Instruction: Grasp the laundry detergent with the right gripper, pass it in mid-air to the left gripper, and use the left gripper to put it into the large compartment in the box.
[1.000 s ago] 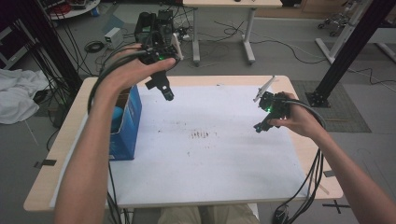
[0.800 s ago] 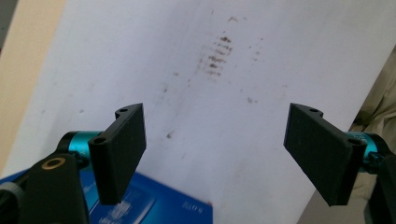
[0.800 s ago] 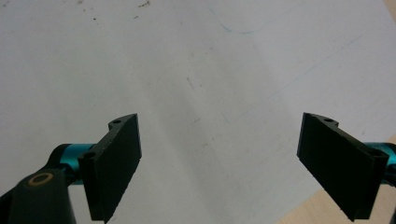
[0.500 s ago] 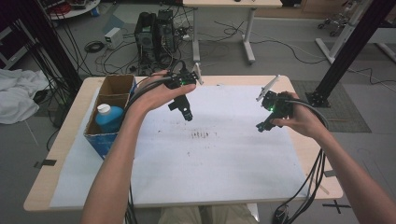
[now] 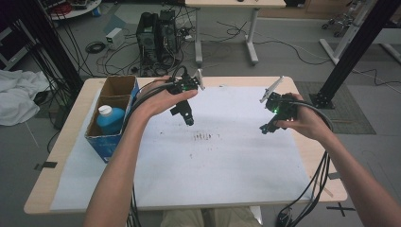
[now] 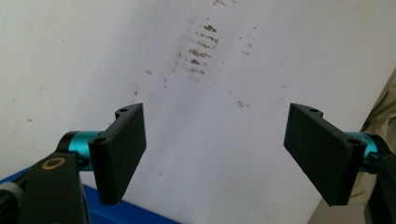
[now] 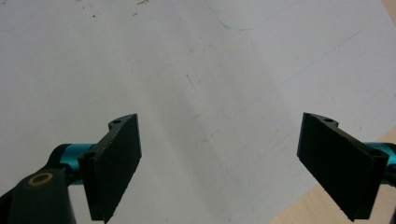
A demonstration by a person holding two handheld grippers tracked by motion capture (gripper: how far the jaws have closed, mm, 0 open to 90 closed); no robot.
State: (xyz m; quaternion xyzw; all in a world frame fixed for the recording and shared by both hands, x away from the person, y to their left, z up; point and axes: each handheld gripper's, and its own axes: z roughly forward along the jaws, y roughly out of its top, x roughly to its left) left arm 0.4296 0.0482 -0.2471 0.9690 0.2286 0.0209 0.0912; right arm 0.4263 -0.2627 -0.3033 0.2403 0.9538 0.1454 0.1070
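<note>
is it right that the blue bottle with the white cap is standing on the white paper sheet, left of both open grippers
Not quite. The blue bottle with the white cap stands inside the brown cardboard box at the table's left edge, as the high view shows. It is left of the left gripper and right gripper, both with jaws open.

Left gripper [image 5: 188, 118] and right gripper [image 5: 265, 128] both point downward (jaws spread wide, nothing between them).

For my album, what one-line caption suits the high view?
A person holds the left gripper and right gripper, both open, above white paper; a blue bottle stands in a cardboard box.
</note>
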